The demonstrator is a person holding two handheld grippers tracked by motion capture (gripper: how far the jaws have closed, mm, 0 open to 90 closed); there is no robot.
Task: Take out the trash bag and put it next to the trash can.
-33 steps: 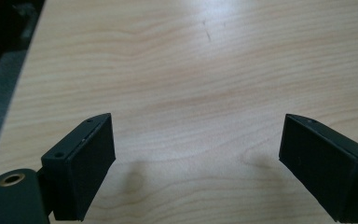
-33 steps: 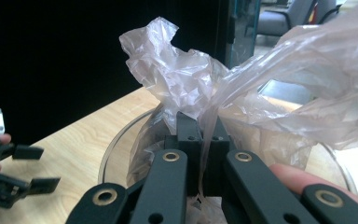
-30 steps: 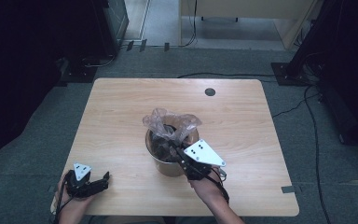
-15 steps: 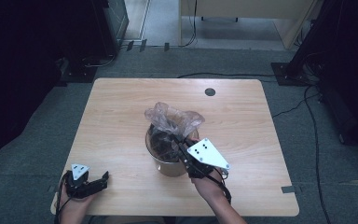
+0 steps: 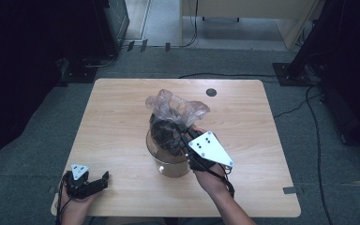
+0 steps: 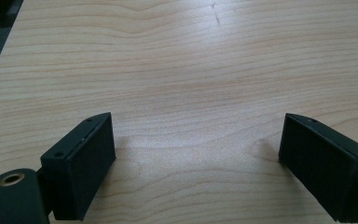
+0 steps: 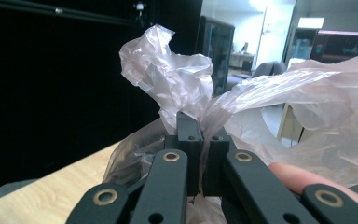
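On the light wooden rectangular table, a round metal pot stands near the middle, a little toward the person's side. A crumpled clear plastic bag with dark contents rises out of the pot, its loose top bunched above the rim.

The right gripper, topped by its grey 3-cornered plate, reaches in from the person's right hand and meets the bag just above the pot's rim. In the right gripper view its 2 black jaws are pressed together with a fold of the clear plastic bag pinched between them; the film fans out above and to both sides of the right gripper. A fingertip of the person shows at the lower right of that view, just beside the linkage.

The left gripper lies low at the table's near left corner, well apart from the pot, held in the left hand. In the left gripper view its 2 jaws stand wide apart over bare wood (nothing lies between them), and the left gripper sits close above the light wooden rectangular table.

A small dark round hole sits in the tabletop near its far edge. Grey carpet surrounds the table, with black cables running across it on the right.
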